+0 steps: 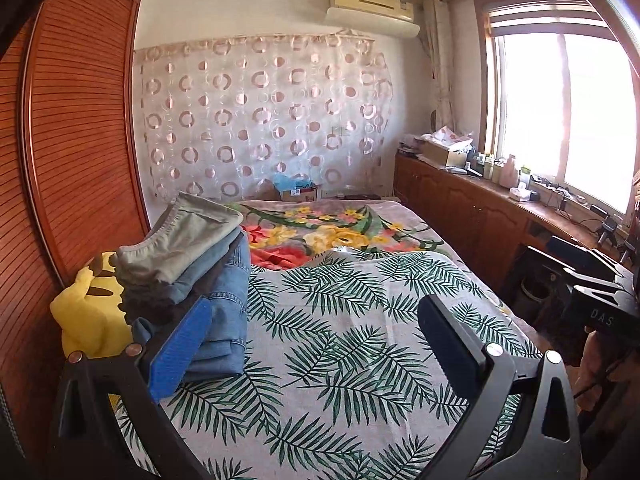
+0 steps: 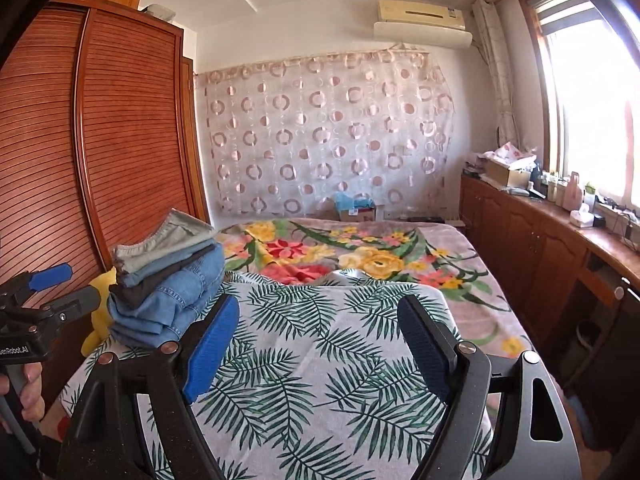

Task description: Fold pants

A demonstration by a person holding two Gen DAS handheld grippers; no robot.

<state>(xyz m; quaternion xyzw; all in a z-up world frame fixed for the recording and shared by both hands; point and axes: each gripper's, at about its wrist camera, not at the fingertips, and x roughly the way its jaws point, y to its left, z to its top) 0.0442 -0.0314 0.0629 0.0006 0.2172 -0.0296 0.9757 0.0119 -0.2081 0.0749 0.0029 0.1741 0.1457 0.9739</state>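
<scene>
Your folded pants [image 1: 188, 264] sit stacked at the bed's [image 1: 360, 340] left edge, both your left gripper [image 1: 312, 344] and right gripper [image 2: 320, 344] have jaws wide and empty, so folding looks done.

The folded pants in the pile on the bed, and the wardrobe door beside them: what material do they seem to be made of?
Top pants: grey-green woven cloth, probably cotton, matte, with a stitched waistband. Blue pants lower in the pile: denim, by the faded blue and the visible seams. Wardrobe door: reddish-brown wood or wood veneer, slightly glossy, with fine horizontal slats.
</scene>
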